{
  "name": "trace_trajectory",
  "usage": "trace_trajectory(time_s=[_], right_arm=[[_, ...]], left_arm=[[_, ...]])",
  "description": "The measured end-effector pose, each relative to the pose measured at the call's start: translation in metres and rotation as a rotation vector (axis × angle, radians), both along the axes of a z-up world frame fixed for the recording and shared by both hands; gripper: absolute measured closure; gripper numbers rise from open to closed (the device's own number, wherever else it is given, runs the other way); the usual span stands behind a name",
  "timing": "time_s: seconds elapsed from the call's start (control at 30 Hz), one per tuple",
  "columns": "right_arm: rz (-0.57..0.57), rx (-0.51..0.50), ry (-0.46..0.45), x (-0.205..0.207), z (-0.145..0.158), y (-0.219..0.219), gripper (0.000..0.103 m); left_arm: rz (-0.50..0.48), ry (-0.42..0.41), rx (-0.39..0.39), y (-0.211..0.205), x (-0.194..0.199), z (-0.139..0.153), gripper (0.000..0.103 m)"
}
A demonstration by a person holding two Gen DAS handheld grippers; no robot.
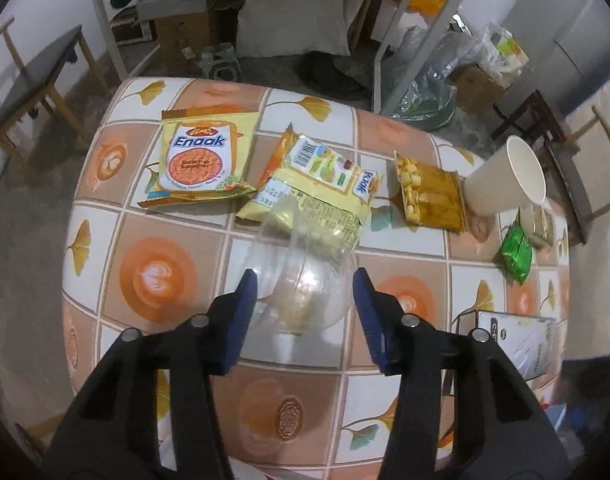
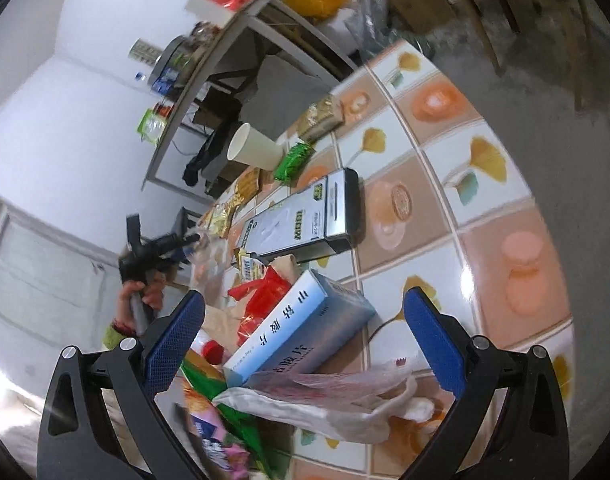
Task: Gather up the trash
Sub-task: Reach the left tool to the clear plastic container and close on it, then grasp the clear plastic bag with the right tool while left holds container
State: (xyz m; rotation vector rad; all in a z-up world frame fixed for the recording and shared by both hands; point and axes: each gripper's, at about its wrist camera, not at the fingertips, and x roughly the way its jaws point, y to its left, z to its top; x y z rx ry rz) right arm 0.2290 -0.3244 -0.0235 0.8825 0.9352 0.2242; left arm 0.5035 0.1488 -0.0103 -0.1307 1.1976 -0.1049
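Note:
In the left wrist view my left gripper [image 1: 305,276] is open, its blue fingers either side of a clear plastic bottle [image 1: 301,276] lying on the patterned table [image 1: 153,272]. Beyond it lie a yellow Enaak wrapper [image 1: 197,160], a crumpled yellow wrapper [image 1: 317,184], an orange snack packet [image 1: 429,192], a tipped paper cup [image 1: 505,178] and a green wrapper [image 1: 517,252]. In the right wrist view my right gripper [image 2: 305,312] is open over a pile of trash: a blue box [image 2: 301,328], a red wrapper [image 2: 265,292] and a pale plastic bag [image 2: 337,400].
A silver-black box [image 2: 305,216] lies on the table past the pile; its corner also shows in the left wrist view [image 1: 517,340]. The paper cup [image 2: 253,152] and green wrapper [image 2: 293,160] stand farther off. Chairs, a shelf and bags crowd the floor behind the table.

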Motion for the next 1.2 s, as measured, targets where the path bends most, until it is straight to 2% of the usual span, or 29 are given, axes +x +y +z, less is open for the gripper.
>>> trace_trajectory(time_s=[0.1, 0.2, 0.23, 0.27, 0.4, 0.6, 0.7, 0.8, 0.97, 1.1, 1.2], right_arm=[[-0.014, 0.072, 0.012, -0.002, -0.010, -0.006, 0.006], [-0.021, 0.114, 0.014, -0.009, -0.016, -0.008, 0.006], [-0.027, 0.130, 0.022, -0.012, -0.019, -0.010, 0.006], [-0.035, 0.144, 0.031, -0.016, -0.021, -0.011, 0.006], [-0.065, 0.165, 0.083, -0.034, -0.033, -0.015, 0.006], [-0.092, 0.140, 0.123, -0.050, -0.037, -0.021, 0.006], [-0.080, 0.100, 0.122, -0.052, -0.033, -0.021, 0.006], [-0.072, 0.118, 0.133, -0.050, -0.036, -0.022, 0.007], [-0.099, 0.205, 0.166, -0.047, -0.040, -0.028, 0.022], [-0.117, 0.260, 0.194, -0.053, -0.039, -0.026, 0.029], [-0.102, 0.316, 0.207, -0.052, -0.042, -0.018, 0.036]], left_arm=[[-0.025, -0.015, 0.043, -0.006, -0.005, 0.001, 0.065], [-0.045, -0.013, 0.058, -0.011, -0.006, 0.000, 0.084], [-0.043, -0.006, 0.060, -0.012, -0.006, -0.001, 0.094], [-0.038, -0.001, 0.058, -0.012, -0.006, -0.002, 0.098], [-0.038, -0.021, 0.063, -0.013, -0.010, 0.001, 0.098], [-0.045, -0.092, 0.054, -0.012, -0.020, 0.023, 0.099], [-0.038, -0.127, 0.027, -0.008, -0.026, 0.036, 0.099], [-0.028, -0.147, -0.002, -0.005, -0.033, 0.046, 0.099], [-0.026, -0.183, -0.035, -0.005, -0.050, 0.061, 0.099], [-0.025, -0.178, -0.144, -0.001, -0.070, 0.080, 0.099], [-0.045, -0.223, -0.178, -0.003, -0.087, 0.100, 0.099]])
